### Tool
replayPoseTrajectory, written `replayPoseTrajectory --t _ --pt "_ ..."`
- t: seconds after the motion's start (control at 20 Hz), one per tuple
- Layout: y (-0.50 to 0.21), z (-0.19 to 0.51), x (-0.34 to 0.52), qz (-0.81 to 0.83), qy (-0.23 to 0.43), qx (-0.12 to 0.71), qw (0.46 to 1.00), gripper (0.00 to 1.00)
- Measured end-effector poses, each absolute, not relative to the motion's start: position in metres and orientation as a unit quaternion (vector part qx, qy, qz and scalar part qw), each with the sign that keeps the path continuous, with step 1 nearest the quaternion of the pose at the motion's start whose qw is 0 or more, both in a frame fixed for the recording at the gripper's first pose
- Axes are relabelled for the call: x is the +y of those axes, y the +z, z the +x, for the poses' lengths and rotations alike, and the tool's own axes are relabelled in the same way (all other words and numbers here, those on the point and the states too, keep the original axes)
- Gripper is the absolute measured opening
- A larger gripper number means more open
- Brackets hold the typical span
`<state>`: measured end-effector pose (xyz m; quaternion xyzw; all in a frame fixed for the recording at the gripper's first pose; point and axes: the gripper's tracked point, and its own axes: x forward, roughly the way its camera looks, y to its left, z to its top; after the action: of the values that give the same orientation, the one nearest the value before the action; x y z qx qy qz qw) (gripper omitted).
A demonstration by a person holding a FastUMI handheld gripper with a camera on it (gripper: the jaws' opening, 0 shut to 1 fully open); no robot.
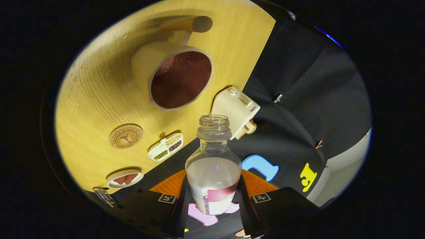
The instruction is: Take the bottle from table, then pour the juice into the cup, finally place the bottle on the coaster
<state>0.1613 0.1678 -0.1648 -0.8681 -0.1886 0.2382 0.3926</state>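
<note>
My gripper (212, 199) is shut on a clear, uncapped bottle (214, 166), both fingers pressing on its lower body. The whole scene appears rolled sideways, so the bottle is held tilted. A small amount of red juice lies in the bottle's base between the fingers. Beyond the bottle's open mouth stands a cream cup (142, 63) on the wooden table (99, 96), holding dark red juice. The bottle's mouth is short of the cup's rim, and no stream runs between them. A round cork coaster (126, 136) lies bare on the table, between the cup and the fingers and off to one side.
A white boxy appliance (235, 108) stands at the table's edge just past the bottle's mouth. A small divided dish (166, 146) and a round dish with a butterfly (125, 178) lie near the coaster. A wooden handle (187, 24) sits behind the cup. Droplets dot the tabletop.
</note>
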Motion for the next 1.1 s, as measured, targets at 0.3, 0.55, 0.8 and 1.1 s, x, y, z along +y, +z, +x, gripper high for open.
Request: replayPoseTrajectory --t 0.3,0.55,0.8,1.1 --pt "-0.144 0.16 0.145 -0.791 0.219 -0.148 0.552 0.67" --pt "-0.113 0.17 0.113 -0.681 0.187 -0.087 0.702 0.67" --pt "-0.102 0.198 0.068 -0.532 0.15 0.005 0.834 0.67" --pt "-0.126 0.234 0.039 -0.314 0.135 0.075 0.937 0.68"
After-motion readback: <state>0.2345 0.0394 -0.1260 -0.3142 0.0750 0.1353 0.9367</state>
